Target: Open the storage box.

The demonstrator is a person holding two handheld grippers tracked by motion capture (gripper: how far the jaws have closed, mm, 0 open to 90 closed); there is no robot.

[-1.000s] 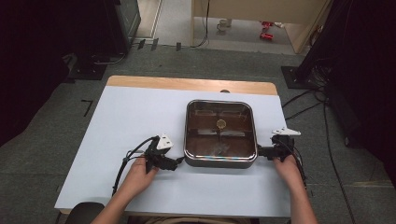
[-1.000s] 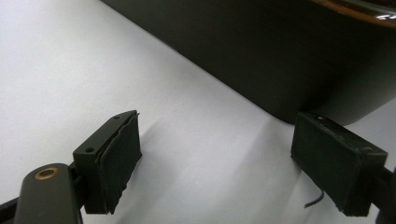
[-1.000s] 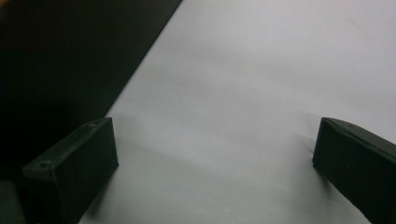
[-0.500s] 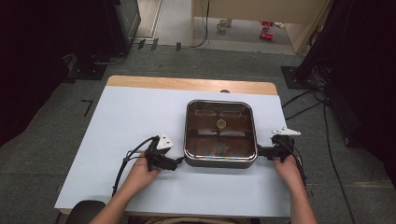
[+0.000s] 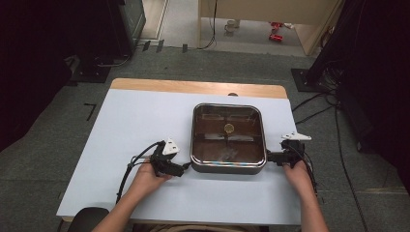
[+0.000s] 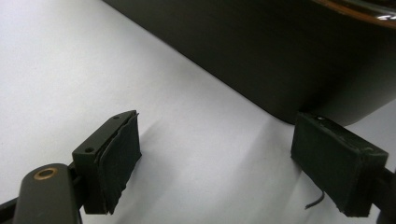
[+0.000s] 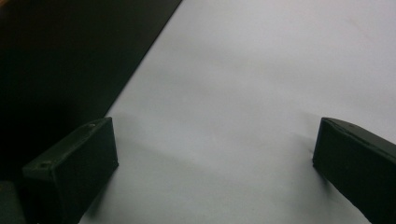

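A square black pan [image 5: 227, 164] with a glass lid and a small round knob [image 5: 228, 128] sits on the pale blue table [image 5: 140, 121], right of centre. My left gripper [image 5: 183, 169] lies low on the table at the pan's left front corner, jaws open, nothing between them. In the left gripper view the pan's dark side wall [image 6: 280, 60] rises just beyond the open left gripper [image 6: 233, 172]. My right gripper [image 5: 269, 157] points at the pan's right side, also open. The right gripper view has the pan's dark wall [image 7: 70, 60] at upper left and bare table between the right gripper's [image 7: 219, 172] pads.
A wooden strip [image 5: 193, 87] edges the table's far side. Cables [image 5: 130, 169] trail from the left gripper across the table. Grey carpet, dark stands and floor cables [image 5: 314, 108] surround the table. Bare table surface spreads to the pan's left.
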